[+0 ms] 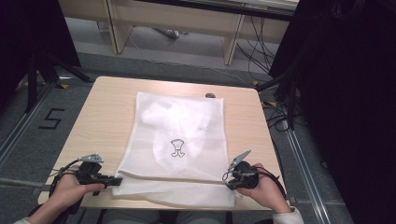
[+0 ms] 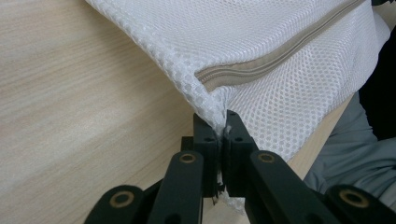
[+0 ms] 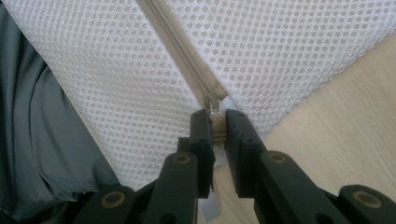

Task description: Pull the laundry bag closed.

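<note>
A white mesh laundry bag [image 1: 177, 135] lies flat on the wooden table [image 1: 102, 116], with pale clothing and a small black print [image 1: 177, 148] showing through it. Its zipped edge runs along the near side. My left gripper [image 1: 117, 180] is at the bag's near left corner; in the left gripper view the jaws [image 2: 222, 123] are shut on that corner of the mesh [image 2: 261, 37], just below the beige zipper [image 2: 280, 51]. My right gripper [image 1: 229, 179] is at the near right corner. There its jaws [image 3: 219, 122] pinch the zipper's end, right below the small pull [image 3: 214, 107].
A small dark object [image 1: 210, 95] rests at the table's far edge behind the bag. The bag's near edge hangs over the table front above the person's grey clothing [image 3: 46, 140]. Black stands and cables [image 1: 280, 88] crowd the floor at right.
</note>
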`<state>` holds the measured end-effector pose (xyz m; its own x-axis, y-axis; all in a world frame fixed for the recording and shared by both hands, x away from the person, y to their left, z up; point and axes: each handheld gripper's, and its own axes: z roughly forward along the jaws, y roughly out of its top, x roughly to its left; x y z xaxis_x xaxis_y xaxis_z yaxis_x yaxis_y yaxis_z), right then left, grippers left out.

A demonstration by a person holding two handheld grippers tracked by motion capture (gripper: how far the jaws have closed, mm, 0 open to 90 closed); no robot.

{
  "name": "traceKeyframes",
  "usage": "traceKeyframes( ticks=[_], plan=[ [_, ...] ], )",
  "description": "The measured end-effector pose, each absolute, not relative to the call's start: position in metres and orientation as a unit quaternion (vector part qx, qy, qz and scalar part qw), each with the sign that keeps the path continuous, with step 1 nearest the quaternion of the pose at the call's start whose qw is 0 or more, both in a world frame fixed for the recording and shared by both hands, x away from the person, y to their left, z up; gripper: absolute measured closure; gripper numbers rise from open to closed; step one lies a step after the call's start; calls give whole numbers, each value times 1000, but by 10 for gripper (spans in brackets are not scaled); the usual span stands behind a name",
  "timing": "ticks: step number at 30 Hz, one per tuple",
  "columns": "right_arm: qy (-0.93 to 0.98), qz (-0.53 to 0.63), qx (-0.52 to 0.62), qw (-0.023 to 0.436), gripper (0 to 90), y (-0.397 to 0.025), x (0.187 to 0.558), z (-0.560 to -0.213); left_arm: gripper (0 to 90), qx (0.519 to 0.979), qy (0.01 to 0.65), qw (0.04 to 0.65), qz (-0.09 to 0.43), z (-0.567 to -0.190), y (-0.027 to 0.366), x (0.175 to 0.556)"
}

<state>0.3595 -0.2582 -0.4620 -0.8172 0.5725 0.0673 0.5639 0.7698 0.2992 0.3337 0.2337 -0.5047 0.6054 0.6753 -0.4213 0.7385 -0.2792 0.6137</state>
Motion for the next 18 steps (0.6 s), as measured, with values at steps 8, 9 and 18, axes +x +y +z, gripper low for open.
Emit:
traceKeyframes(
  ticks=[8,9,18],
  plan=[
    [935,163,316,9,729,-260,360,-463,741,821,431,375,-5,-507,230,332],
    [934,166,315,17,685,-262,361,-463,705,821,429,376,-2,-507,230,333],
    [848,304,422,102,462,-285,371,-457,366,803,418,412,105,-503,236,337]
  ],
)
